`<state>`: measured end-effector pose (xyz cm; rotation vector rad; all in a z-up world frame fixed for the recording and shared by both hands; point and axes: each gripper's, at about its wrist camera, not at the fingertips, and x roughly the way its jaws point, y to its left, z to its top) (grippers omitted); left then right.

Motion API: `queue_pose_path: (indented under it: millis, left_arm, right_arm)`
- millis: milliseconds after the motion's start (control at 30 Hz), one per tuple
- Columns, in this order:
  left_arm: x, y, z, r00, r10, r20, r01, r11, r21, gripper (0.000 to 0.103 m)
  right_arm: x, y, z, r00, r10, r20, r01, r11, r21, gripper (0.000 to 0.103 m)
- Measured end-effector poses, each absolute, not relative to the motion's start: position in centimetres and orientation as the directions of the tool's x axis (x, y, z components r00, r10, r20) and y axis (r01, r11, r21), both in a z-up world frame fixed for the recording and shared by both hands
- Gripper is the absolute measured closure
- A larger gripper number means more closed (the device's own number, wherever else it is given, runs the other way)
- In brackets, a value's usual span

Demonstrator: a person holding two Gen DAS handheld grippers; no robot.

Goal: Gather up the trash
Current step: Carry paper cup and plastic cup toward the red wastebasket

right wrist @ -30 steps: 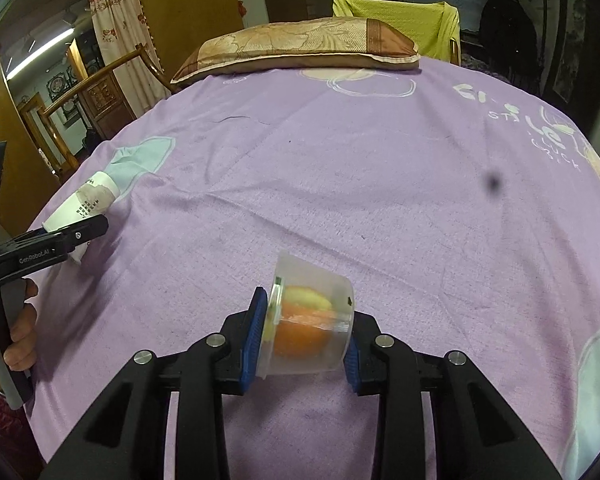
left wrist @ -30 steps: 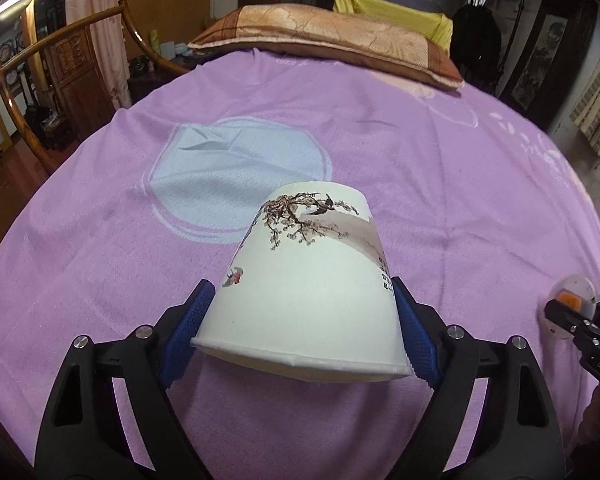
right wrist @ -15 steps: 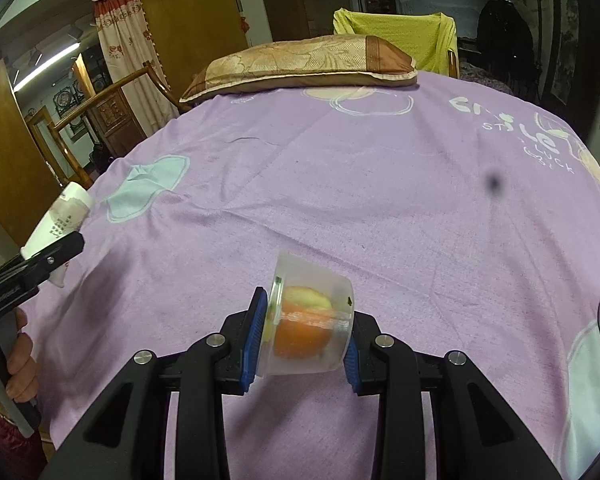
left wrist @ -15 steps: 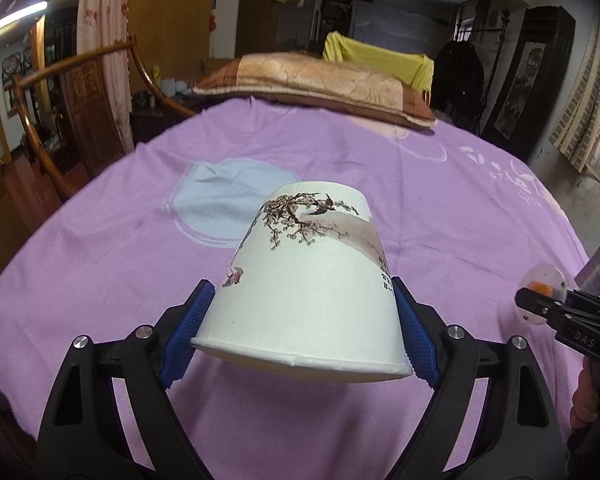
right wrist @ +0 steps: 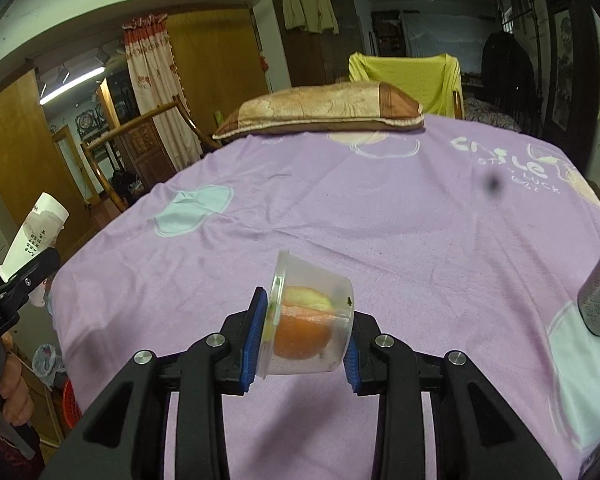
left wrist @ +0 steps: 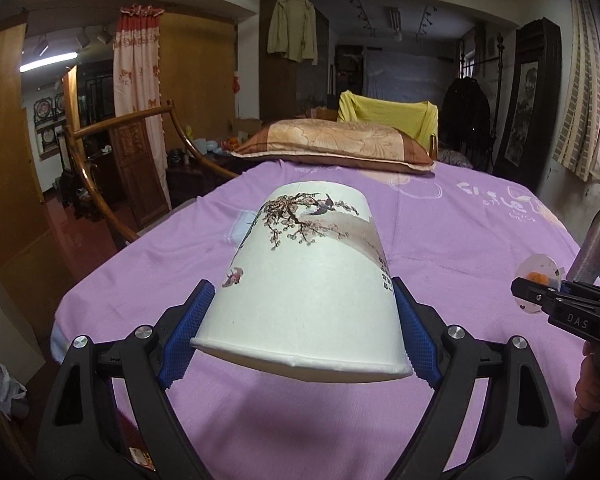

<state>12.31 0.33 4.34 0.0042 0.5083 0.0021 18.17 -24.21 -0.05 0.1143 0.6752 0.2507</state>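
- Left wrist view: your left gripper pinches the paper cup near its rim, above the bed foot edge.
- Your right gripper clamps the plastic cup sideways, probably so the fruit scraps stay inside.

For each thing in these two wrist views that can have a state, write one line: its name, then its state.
Left gripper: shut on the paper cup.
Paper cup: on its side, rim towards the camera, held clear of the bed.
Right gripper: shut on the plastic cup.
Plastic cup: on its side, orange peel inside, gripped end to end.
Pillow: lying flat on the bed.
Bedsheet: spread, lightly creased.
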Motion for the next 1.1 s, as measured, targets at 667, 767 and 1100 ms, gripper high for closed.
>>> queue_pose_path:
  millis: [667,767,1100]
  left_arm:
    - [-0.9,5.5,6.1,0.913,0.170,-0.370,-0.175,0.984,0.019,0.020]
    - [-2.8,8.0,5.2,0.899,0.213,-0.383,-0.228,0.974,0.007,0.019]
    - [-2.7,13.5,2.0,0.861,0.181,-0.476,-0.255,0.962,-0.096,0.019]
  right_arm:
    - [7.2,-19.4,5.5,0.783,0.444,-0.436,-0.374,0.896,0.240,0.069]
    - [6.3,-17.4,5.8,0.766,0.476,-0.431,-0.416,0.879,0.232,0.069]
    - [8.0,-16.2,4.2,0.759,0.400,-0.514,-0.348,0.916,0.200,0.097]
